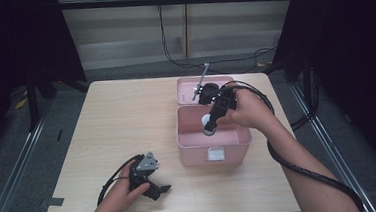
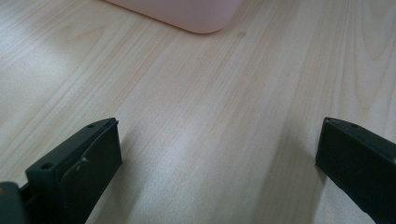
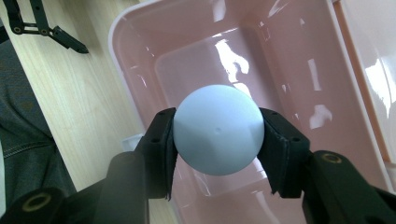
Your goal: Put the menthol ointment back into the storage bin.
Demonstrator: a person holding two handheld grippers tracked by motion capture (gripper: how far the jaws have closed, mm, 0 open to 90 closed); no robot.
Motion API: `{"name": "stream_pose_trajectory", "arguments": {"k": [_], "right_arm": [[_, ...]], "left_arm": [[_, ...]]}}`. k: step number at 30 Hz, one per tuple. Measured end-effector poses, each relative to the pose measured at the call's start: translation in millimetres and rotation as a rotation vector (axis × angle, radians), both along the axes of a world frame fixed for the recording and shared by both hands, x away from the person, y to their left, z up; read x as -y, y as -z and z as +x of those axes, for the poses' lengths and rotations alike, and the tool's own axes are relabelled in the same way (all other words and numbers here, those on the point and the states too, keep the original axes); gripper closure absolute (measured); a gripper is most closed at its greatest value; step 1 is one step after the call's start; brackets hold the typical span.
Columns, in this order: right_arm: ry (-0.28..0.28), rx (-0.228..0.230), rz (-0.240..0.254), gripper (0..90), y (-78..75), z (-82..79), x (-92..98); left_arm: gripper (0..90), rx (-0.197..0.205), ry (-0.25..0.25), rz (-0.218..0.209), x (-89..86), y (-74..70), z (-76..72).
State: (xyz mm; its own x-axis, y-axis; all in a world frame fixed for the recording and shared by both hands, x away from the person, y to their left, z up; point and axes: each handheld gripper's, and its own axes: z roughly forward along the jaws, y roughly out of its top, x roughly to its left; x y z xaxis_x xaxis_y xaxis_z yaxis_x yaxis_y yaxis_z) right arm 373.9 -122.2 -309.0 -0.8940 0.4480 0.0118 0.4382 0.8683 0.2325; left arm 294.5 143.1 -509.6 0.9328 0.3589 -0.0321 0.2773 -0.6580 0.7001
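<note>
Right gripper view is giving me the closest look: my right gripper (image 3: pixel 217 140) is clamping a pale blue ball (image 3: pixel 217 129) between its black jaws, the pads pressing on either side of it. The ball is hanging over the open pink box (image 3: pixel 140 93), above its glossy inner floor and not touching it as far as I can tell. At the upper left of that view I am also seeing the tips of the other gripper lying on the wood.

Left gripper view is showing me what the others are not: the left gripper (image 2: pixel 217 154) is holding its jaws wide apart with nothing between them, bare wood grain under them and a rounded corner of the pink box at the top edge.

High view is placing it all. The left gripper (image 1: pixel 154 186) is resting in my left hand (image 1: pixel 122 196) near the front edge of the worktop (image 1: pixel 127 120), well apart from the box. The right gripper (image 1: pixel 210 127) is pointing down into the box (image 1: pixel 214 152), and the open lid (image 1: pixel 187 88) is lying flat just behind it. Beyond the light wooden worktop I am seeing grey floor, black cables trailing across it, pale wall panels and dark curtains at both sides.
</note>
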Motion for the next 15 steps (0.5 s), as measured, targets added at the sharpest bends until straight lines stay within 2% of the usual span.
{"name": "stream_pose_trajectory", "arguments": {"k": [15], "right_arm": [[-0.023,-0.003,-0.002,50.7,11.2,6.1,-12.8]], "left_arm": [[0.0,0.0,0.0,0.0,0.0,0.0,0.0]]}}
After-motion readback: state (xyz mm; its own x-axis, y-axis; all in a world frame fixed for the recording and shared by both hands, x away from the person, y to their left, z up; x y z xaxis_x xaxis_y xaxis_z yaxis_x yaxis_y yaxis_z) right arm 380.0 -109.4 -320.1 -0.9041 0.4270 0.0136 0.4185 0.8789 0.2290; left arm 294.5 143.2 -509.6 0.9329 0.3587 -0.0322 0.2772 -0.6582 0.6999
